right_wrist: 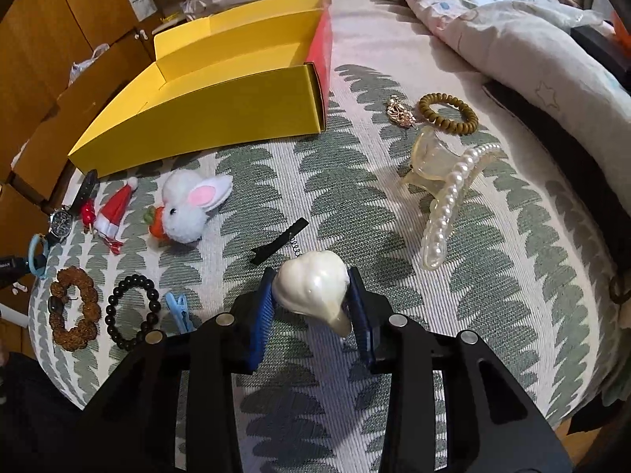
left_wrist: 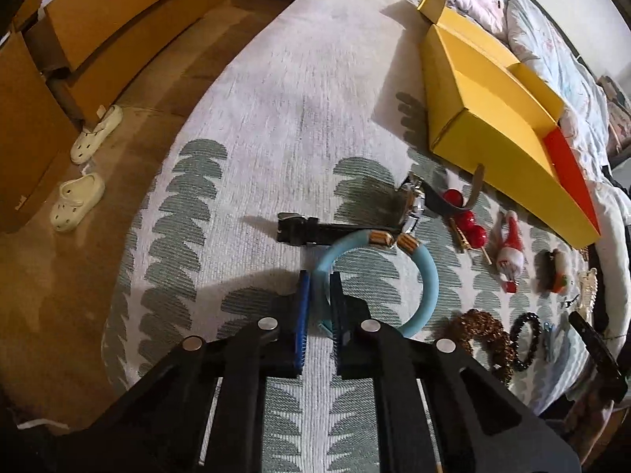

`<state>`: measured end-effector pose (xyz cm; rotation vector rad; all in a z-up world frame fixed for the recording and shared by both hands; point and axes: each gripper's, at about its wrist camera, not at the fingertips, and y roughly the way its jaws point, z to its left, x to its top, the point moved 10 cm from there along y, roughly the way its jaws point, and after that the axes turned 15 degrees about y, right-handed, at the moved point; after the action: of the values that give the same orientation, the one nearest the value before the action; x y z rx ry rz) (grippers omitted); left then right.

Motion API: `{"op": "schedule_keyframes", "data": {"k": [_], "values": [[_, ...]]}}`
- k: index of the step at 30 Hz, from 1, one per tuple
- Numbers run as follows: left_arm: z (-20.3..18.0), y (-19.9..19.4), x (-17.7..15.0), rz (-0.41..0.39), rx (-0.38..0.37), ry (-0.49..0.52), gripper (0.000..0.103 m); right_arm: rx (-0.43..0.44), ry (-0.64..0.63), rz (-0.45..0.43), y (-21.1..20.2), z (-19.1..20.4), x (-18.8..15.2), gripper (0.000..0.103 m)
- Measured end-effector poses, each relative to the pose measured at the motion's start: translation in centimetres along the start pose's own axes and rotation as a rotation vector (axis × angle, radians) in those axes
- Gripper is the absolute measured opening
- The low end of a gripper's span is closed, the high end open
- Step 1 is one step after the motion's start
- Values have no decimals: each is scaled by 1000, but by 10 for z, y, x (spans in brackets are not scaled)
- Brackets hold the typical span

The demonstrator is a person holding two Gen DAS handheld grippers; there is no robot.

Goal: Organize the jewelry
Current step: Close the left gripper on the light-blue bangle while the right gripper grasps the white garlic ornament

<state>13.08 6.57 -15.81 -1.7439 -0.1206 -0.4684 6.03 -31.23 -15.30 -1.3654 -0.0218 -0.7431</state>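
**Both grippers loaded above the patterned bedspread**

While the left gripper angles down, pinching the light-blue ring bangle over the black-strapped wristwatch, the right gripper tilts low, clamped on a white pearly shell clip. Beyond both lies the open yellow cardboard box.

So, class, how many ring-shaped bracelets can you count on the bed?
4: blue bracelet in the left claw, brown bracelet and black bracelet side by side, olive bracelet near the quilt. Others may be hidden.
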Motion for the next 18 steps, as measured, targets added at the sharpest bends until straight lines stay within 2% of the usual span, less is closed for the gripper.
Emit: {"op": "schedule_keyframes", "data": {"k": [9,18], "values": [[-6,-9,4,-33,-27,18,6,19,10,-10,-4,1,1,36],[-3,0,1,7,-19,11,10,14,4,-10,-4,2,0,36]]}}
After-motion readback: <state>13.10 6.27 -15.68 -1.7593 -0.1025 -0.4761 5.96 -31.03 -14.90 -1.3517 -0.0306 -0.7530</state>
